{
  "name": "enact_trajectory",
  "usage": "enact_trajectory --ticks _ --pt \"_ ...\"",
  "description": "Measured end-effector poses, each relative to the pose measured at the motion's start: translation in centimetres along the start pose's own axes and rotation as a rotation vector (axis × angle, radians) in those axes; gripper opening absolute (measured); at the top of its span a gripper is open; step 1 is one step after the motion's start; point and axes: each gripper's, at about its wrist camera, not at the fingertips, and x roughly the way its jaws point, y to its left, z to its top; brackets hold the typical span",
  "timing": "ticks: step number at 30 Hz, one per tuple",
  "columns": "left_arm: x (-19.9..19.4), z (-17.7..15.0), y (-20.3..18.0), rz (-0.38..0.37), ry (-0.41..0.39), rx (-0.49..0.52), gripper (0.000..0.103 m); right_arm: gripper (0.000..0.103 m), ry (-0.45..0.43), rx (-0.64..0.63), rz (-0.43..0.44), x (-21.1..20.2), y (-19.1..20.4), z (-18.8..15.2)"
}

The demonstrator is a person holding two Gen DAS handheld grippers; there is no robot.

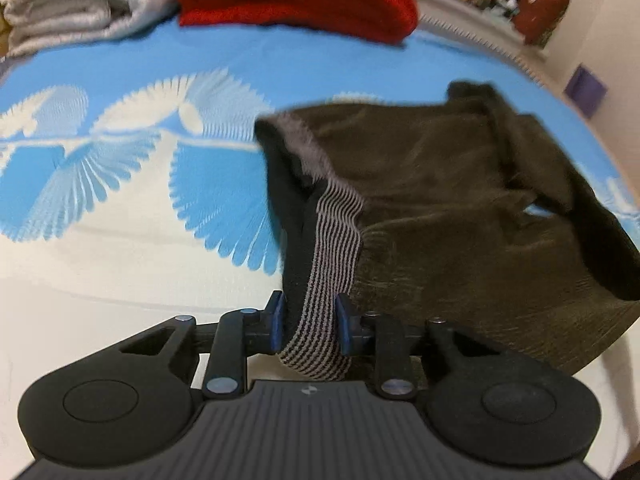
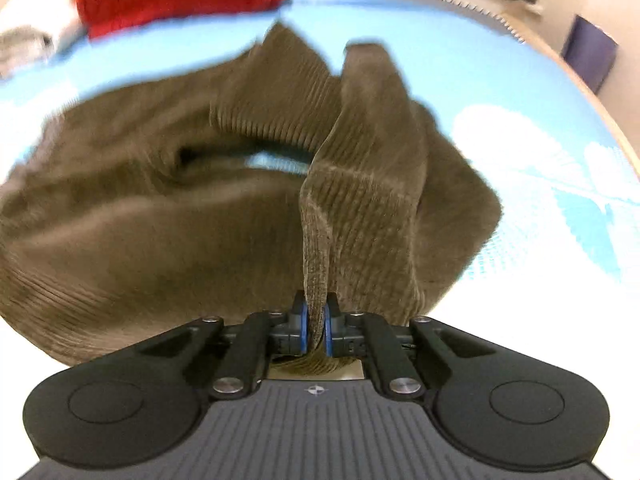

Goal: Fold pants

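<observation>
Pants (image 1: 460,184) lifted off bed (image 1: 120,264) | left gripper (image 1: 308,324) clamped on waistband, right gripper (image 2: 316,328) pinching a leg | risk: thin corduroy pinch slipping, fold skews.

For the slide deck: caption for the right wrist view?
Right gripper pinches a fold of brown corduroy pants over a blue patterned bedspread.

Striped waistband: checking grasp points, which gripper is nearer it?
Left. The left gripper is shut on the striped waistband of the pants. The right gripper pinches a plain corduroy fold, no waistband visible there.
</observation>
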Motion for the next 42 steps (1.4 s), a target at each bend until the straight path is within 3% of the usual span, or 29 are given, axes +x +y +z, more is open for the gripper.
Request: enact_trajectory --ticks 1,4,10,12,16,19,21,25,30,33,35,36,37,38,42 --pt "-1.2 -0.1 0.0 0.004 -0.011 -0.009 0.014 0.007 -0.015 -0.007 0.017 -1.3 -0.5 -0.7" --pt "-4.4 -0.4 0.7 0.010 0.022 -0.067 0.013 0.007 -0.008 -0.055 0.092 -3.5 -1.9 -3.0" --pt "-5.9 -4.0 1.0 0.151 0.199 -0.021 0.011 0.008 0.217 -0.293 0.278 -4.1 -0.5 -9.5" --pt "-5.7 -4.4 0.8 0.204 0.207 -0.019 0.011 0.012 0.233 -0.332 0.296 -4.5 0.0 -10.2" --pt "-5.5 -3.1 1.9 0.196 0.116 -0.132 0.019 0.020 0.104 -0.207 0.273 -5.2 -1.2 -7.3" --pt "-3.8 -2.4 1.9 0.217 0.135 -0.139 0.022 0.025 -0.031 -0.054 0.230 -4.5 -2.2 -4.6" --pt "-2.8 -1.7 1.7 0.220 0.144 -0.125 0.028 0.034 -0.095 0.000 0.177 -3.6 -1.7 -3.1" --pt "-1.6 -1.5 1.0 0.194 0.131 -0.120 0.036 0.042 -0.132 -0.026 0.090 -0.7 1.1 -0.5" --pt "-0.5 -0.5 0.5 0.187 0.141 -0.131 0.038 0.064 -0.124 -0.167 -0.047 4.5 5.2 2.1" --pt "-0.2 -0.3 0.4 0.187 0.141 -0.137 0.041 0.066 -0.087 -0.237 -0.081 7.3 7.6 2.6" --pt "0.1 -0.3 0.3 0.198 0.154 -0.128 0.041 0.063 -0.046 -0.294 -0.117 8.6 8.6 2.5" --pt "0.1 -0.3 0.3 0.201 0.153 -0.121 0.041 0.052 -0.029 -0.329 -0.144 9.1 8.9 2.3" --pt "0.1 -0.3 0.3 0.207 0.149 -0.116 0.041 0.040 -0.023 -0.349 -0.163 9.0 8.9 2.1" --pt "0.0 -0.3 0.4 0.216 0.142 -0.117 0.041 0.009 -0.021 -0.349 -0.172 8.8 8.6 2.2" --pt "-0.8 0.0 1.1 0.207 0.111 -0.155 0.041 0.006 -0.147 -0.171 -0.184 4.4 3.8 3.2"
